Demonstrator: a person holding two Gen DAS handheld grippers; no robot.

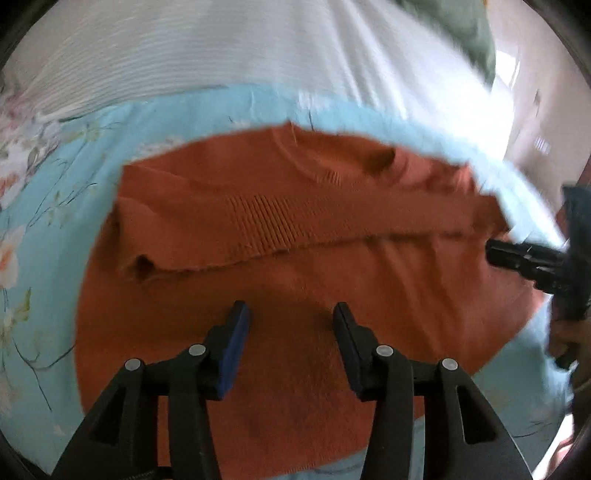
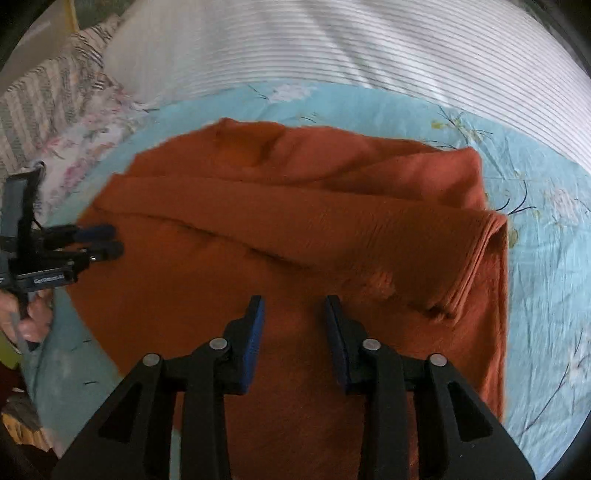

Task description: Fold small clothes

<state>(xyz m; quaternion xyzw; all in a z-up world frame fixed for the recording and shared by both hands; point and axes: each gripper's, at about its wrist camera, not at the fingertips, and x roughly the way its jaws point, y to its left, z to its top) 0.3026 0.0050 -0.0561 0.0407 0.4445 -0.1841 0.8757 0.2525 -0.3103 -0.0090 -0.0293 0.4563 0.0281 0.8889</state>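
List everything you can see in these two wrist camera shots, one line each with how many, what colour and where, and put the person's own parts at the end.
Sweater: one, rust orange, spread on the floral sheet, sleeves folded across its body.
Floral sheet: one, light blue with flower print, under the sweater.
Striped bedding: one, white with thin stripes, beyond the floral sheet.
Patterned pillow: one, grey and cream stripes, far left of the right wrist view.
Green cloth: one, blurred, top right of the left wrist view.
Left gripper: one, black with blue pads, open above the sweater's lower part.
Right gripper: one, black with blue pads, open above the sweater.
Hand: holding the left gripper's handle.
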